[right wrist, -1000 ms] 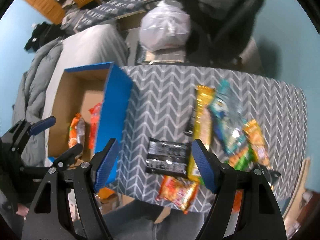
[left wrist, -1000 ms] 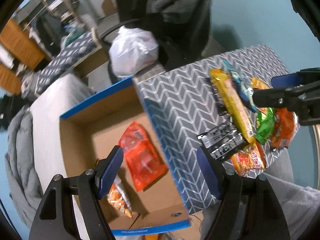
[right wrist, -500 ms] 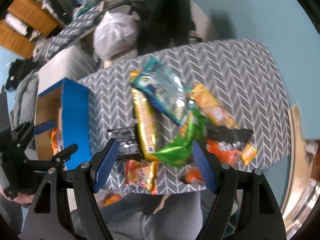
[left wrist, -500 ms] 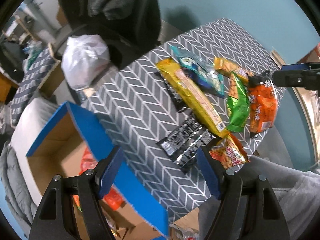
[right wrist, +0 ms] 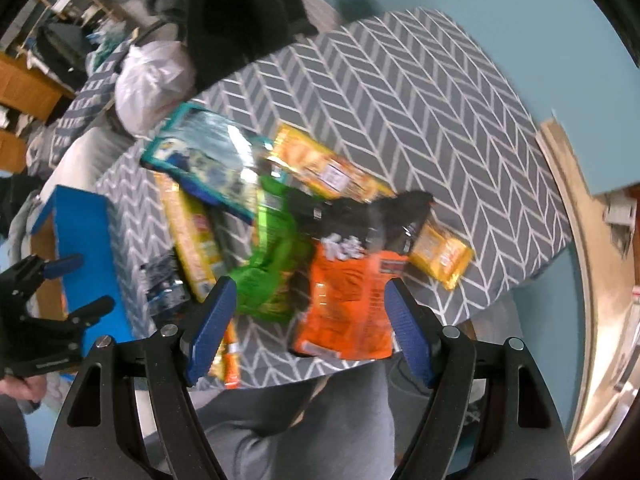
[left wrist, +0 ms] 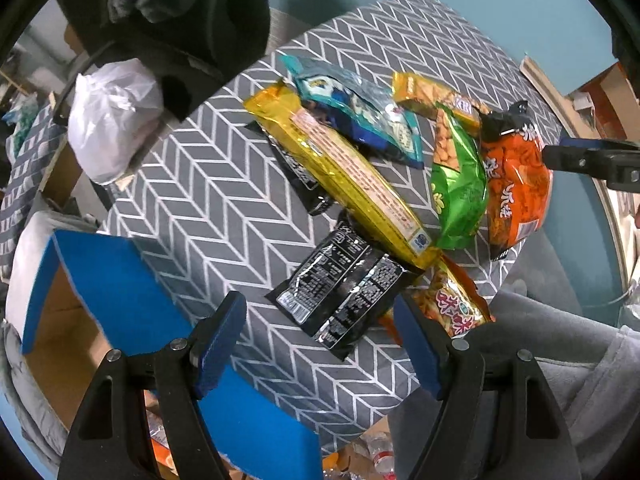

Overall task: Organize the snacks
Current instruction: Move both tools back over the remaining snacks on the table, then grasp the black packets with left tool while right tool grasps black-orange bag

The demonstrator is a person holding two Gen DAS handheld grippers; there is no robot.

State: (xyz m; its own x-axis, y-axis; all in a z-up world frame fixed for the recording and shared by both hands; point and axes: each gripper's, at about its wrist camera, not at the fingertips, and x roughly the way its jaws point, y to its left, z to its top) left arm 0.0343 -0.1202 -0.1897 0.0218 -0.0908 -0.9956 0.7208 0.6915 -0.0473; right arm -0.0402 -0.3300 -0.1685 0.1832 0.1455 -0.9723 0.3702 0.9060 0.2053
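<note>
The snacks lie in a loose heap on the grey chevron-patterned table, toward its near edge. A black packet with white print sits just ahead of the left gripper, roughly between the lines of its two blue-padded fingers but beyond their tips, not touched by either. A long yellow pack runs diagonally over the black packet's far corner, with a teal bag overlapping its upper side and another dark packet tucked beneath it. To the right lie a green bag, a gold-orange pack above it, and an orange bag at the table's right edge; a small red-orange nut packet sits right by the left gripper's right finger. The left gripper is spread wide and holds nothing. In the right wrist view, the right gripper is also wide apart and empty, hovering with the orange bag and the green bag lying between and just ahead of its fingers, though the frame is blurred. At the table's left side stands a blue-walled cardboard box, open, its brown inside visible. Beyond the table are a white plastic bag and dark clothing, and the person's grey-clad legs show below the near edge.
</note>
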